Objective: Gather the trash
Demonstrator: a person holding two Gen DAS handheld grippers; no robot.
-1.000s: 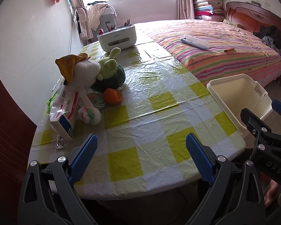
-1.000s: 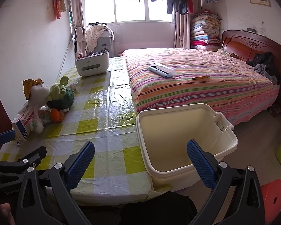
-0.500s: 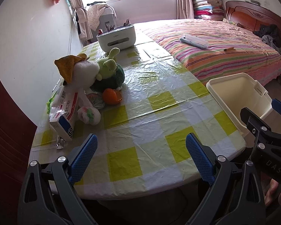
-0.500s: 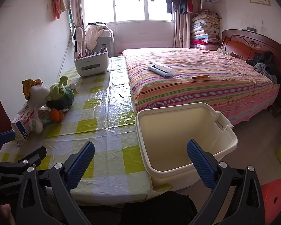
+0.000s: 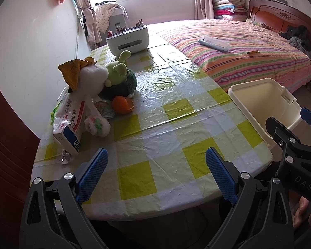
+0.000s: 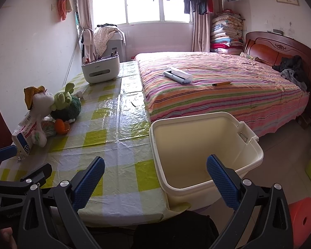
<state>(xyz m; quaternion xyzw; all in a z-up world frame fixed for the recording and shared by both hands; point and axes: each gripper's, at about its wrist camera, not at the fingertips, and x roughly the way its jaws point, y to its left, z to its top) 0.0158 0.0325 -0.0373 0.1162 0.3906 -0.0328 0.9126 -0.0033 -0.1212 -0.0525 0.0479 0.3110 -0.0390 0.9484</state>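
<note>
Blue pads of the left gripper stand wide apart with nothing between them, hovering over the near edge of the table; the right gripper is equally wide and bare, poised over the table's right corner and the cream bin. Yellow-and-white check plastic sheeting covers the tabletop, which runs toward a window and touches a striped bed on its right. Trash sits at the table's left side near the wall: a white carton tilted with its long axis running away from the camera, a crumpled wrapper ball just beside it, and an orange peel against the plush toys. Only the right view shows the bin's full interior, hanging laundry and a red stool; the left view shows the carton's print closer.
</note>
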